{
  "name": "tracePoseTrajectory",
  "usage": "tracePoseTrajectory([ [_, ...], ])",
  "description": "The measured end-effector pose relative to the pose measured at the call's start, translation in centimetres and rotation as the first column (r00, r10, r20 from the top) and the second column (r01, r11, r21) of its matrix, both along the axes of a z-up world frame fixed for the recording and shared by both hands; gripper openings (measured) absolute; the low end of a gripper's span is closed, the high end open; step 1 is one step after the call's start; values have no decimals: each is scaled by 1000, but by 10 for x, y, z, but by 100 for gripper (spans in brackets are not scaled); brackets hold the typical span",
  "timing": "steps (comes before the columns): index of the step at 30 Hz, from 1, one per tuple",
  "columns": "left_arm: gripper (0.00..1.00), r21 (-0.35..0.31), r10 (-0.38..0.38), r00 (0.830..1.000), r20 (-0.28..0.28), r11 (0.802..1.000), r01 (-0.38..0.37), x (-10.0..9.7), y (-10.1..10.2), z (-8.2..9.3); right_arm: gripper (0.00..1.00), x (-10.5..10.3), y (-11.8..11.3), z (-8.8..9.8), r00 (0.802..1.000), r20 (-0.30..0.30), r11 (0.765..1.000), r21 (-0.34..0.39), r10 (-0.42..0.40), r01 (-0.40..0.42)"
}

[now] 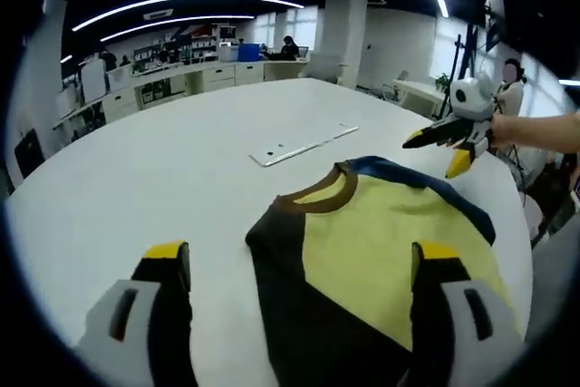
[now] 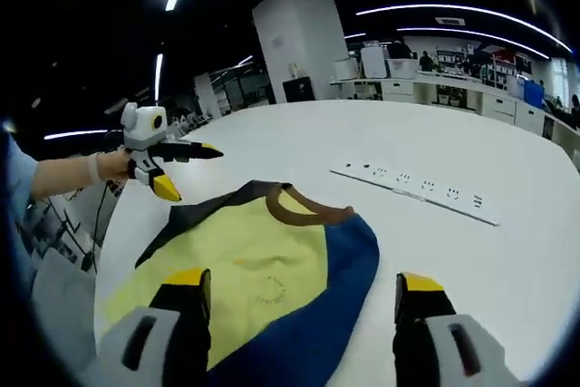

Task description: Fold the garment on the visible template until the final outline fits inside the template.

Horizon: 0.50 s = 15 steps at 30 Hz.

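A short-sleeved shirt [image 1: 381, 242] lies flat on the white table [image 1: 163, 178]. Its body is yellow, its collar brown, one side black and the other blue. My left gripper [image 1: 301, 265] is open just above the shirt's near end, one jaw over bare table and the other over the yellow cloth. My right gripper [image 1: 437, 151] hovers open at the blue far edge, held by a hand. In the right gripper view the shirt [image 2: 263, 260] lies below my open right gripper [image 2: 301, 287], and the left gripper [image 2: 188, 169] hangs open beside the black edge.
A white power strip [image 1: 304, 145] lies on the table beyond the collar, and it shows again in the right gripper view [image 2: 417, 189]. The table's rim curves close by on the shirt's side [image 1: 535, 224]. Desks, a white column [image 2: 294, 43] and seated people stand far behind.
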<state>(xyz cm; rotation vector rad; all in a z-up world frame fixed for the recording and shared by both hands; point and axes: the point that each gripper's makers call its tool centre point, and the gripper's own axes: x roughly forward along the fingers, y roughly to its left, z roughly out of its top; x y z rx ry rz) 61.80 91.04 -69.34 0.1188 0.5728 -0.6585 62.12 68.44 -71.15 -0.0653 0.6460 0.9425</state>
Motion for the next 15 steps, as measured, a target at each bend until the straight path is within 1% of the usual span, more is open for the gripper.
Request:
tracePoseTrajectory([
  [2, 99, -12, 3, 1000, -11, 1000, -3, -6, 2, 3, 91, -3, -2, 3, 1000, 3, 1000, -2, -10, 10],
  [4, 99, -10, 4, 1000, -4, 1000, -4, -10, 5, 6, 91, -5, -2, 6, 1000, 9, 1000, -1, -13, 13],
  [6, 99, -10, 9, 1000, -9, 1000, -9, -15, 8, 8, 91, -8, -3, 10, 1000, 8, 1000, 3, -15, 15],
  [12, 99, -18, 24, 1000, -3, 1000, -24, -31, 16, 15, 89, -20, -7, 19, 1000, 15, 1000, 7, -26, 26],
  [15, 98, -24, 31, 1000, 2, 999, -31, -42, 19, 18, 87, -27, -12, 19, 999, 13, 999, 3, -33, 33],
])
